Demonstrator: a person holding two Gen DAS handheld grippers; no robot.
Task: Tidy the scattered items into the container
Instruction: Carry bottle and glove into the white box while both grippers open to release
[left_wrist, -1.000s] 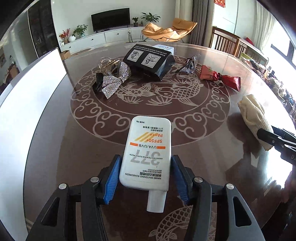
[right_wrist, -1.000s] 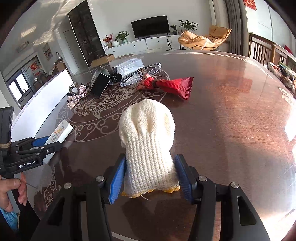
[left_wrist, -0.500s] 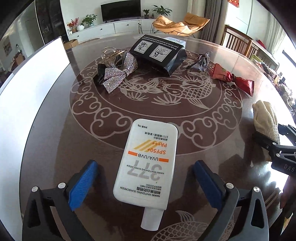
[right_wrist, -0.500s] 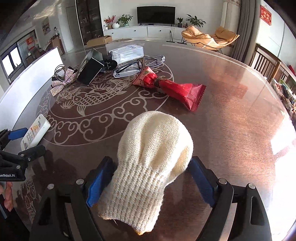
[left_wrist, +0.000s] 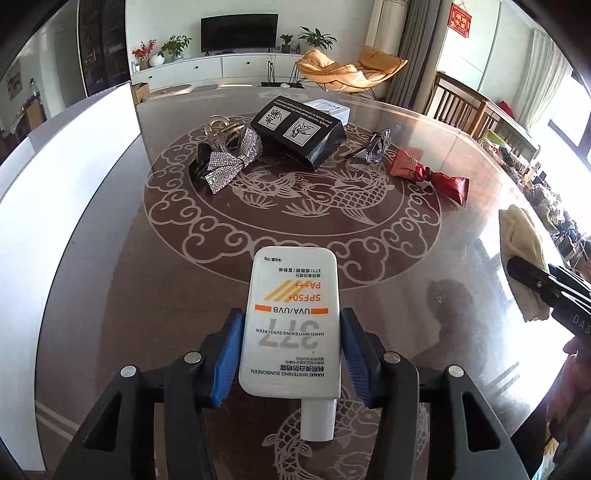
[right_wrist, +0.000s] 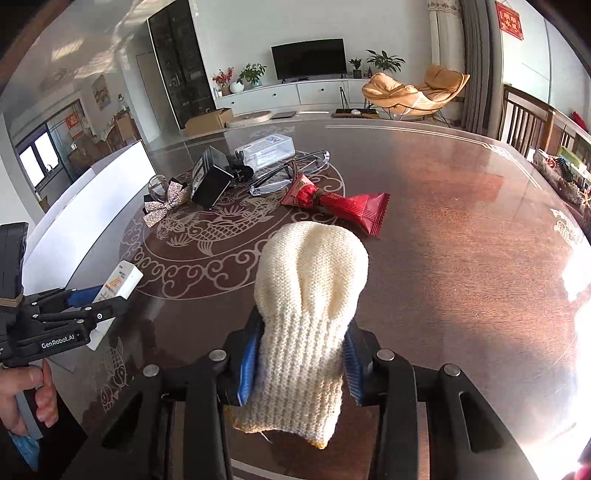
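Both sets of jaws, wide apart half a second ago, are closing again: right gripper (right_wrist: 301, 360) squeezing the glove (right_wrist: 308, 314), left gripper (left_wrist: 290, 356) pinching the sunscreen tube (left_wrist: 291, 325), both at the tabletop's (left_wrist: 424, 266) near edge. The white container (left_wrist: 62, 206) waits along the left edge. Careful, I reckon that slick tube could slide out cap-first.

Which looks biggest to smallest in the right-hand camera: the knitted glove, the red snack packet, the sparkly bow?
1. Knitted glove, though it sits nearest the lens, so its size is exaggerated.
2. Red snack packet.
3. Sparkly bow, farthest away, so its true size against the packet is uncertain.
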